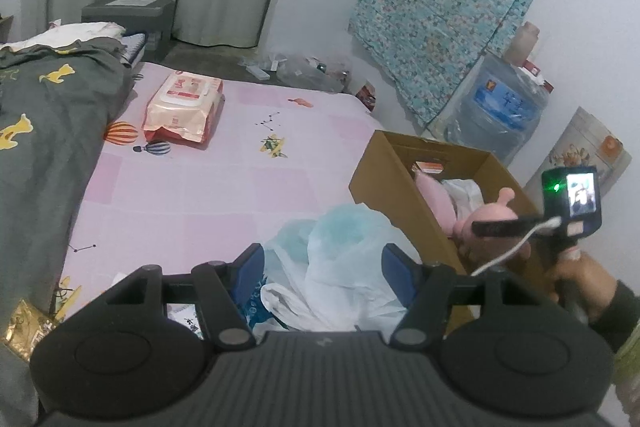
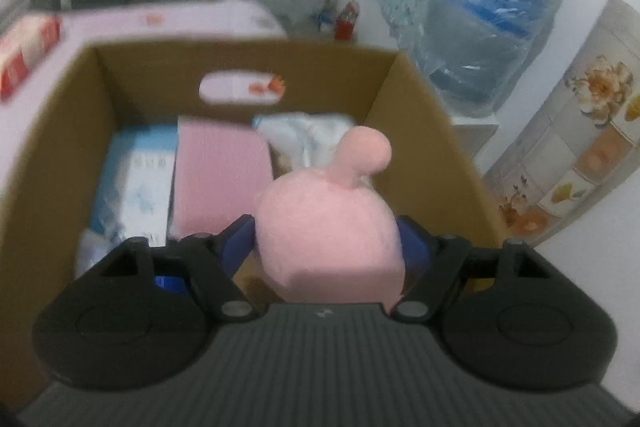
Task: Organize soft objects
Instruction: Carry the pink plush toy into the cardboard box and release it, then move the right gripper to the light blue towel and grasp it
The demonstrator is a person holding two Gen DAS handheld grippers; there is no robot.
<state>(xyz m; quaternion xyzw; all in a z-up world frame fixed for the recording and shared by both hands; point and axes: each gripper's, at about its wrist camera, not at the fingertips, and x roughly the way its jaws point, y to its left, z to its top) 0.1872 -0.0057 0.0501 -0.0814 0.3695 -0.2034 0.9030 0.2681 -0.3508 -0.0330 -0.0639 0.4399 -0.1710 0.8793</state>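
Over the cardboard box [image 2: 420, 107], at the edge of the bed [image 1: 200, 195], the right hand-held gripper [image 2: 326, 243] carries a pink plush toy [image 2: 328, 227]. The toy fills the space between its blue pads and appears to be held there, though the left pad looks slightly apart from it, so the grip may be loosening. The picture is blurred, so I cannot say more exactly. The toy hangs above the inside of the box and is not yet laid down.

Inside the box there are already a folded pink cloth [image 2: 220, 179], a light blue packet [image 2: 136, 179] and a whitish plastic bag [image 2: 304, 135]. So a good part of the sorting seems done.

The left hand-held gripper [image 1: 324, 275] stands with its jaws rather wide on both sides of a crumpled white and pale blue plastic bag [image 1: 340, 251], which lies on the bed just beside the box. The pads do not seem to press on it yet.

What is left, as I judge it: to put the plush toy down, then the bag. A pack of wet wipes [image 1: 184, 107] lies further away on the bed and is perhaps also waiting.
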